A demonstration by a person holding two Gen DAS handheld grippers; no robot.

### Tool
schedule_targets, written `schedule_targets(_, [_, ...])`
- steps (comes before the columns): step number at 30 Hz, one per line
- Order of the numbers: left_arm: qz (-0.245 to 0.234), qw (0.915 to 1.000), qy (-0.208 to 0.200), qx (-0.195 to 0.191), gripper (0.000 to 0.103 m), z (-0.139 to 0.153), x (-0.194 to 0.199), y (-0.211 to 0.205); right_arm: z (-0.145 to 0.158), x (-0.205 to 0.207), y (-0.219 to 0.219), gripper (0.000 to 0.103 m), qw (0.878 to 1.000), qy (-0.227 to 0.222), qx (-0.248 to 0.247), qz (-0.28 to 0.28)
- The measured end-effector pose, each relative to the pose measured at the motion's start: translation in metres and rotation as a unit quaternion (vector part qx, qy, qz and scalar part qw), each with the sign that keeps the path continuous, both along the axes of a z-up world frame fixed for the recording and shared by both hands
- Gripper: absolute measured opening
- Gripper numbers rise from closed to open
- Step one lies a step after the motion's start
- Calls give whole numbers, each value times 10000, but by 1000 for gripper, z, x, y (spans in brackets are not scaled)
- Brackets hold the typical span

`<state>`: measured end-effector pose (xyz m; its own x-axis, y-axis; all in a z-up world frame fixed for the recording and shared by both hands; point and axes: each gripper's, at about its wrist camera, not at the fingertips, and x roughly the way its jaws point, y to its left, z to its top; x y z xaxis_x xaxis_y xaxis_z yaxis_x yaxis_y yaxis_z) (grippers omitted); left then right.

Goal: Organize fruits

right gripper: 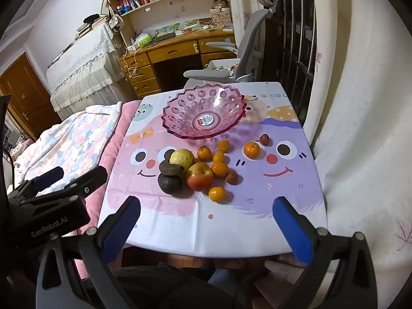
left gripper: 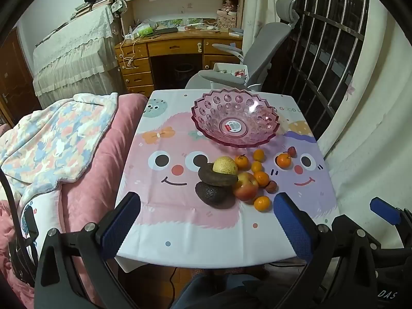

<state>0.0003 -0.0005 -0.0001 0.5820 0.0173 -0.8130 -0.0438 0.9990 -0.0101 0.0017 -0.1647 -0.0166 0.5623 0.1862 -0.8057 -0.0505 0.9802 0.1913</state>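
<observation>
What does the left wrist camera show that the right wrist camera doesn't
Only the left wrist view: the right gripper poking in at its right edge. Only the right wrist view: the left gripper at its left edge, with lettering on its body. Both: the empty pink bowl, the apple, two avocados, a yellow fruit and small oranges on the cartoon tablecloth; both grippers open.

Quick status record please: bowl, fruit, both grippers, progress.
bowl: pink bowl at the table's far side, no fruit in it, only a sticker
fruit: all on the tablecloth, near side of the bowl: two avocados, pear, apple, small oranges
left gripper: open, holding nothing
right gripper: open, holding nothing
progress: nothing moved into the bowl yet
</observation>
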Motion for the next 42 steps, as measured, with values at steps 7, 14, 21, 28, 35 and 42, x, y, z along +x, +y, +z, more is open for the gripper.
schedule_targets(7, [-33,10000,-28,-63,103,0,1,-1,-1,1,1,103,10000,-1,-20,7])
schedule_targets(14, [-18,10000,-68,-49,103,0,0,-1,-1,1,4,103,10000,1,-23,13])
schedule_targets(21, [-35,9999,-87,-42,103,0,0,-2,-1,1,4,103,10000,-3,-32,14])
schedule_targets(28, [-30,9999,-102,-38,103,2,1,-3,-1,2,5,103,10000,-5,-34,8])
schedule_targets(35, [-33,9999,-112,-38,102,2,1,-3,-1,2,6,103,10000,-1,-35,16])
schedule_targets(42, [-33,9999,-123,-39,103,2,1,-3,0,3,8,103,10000,4,-35,18])
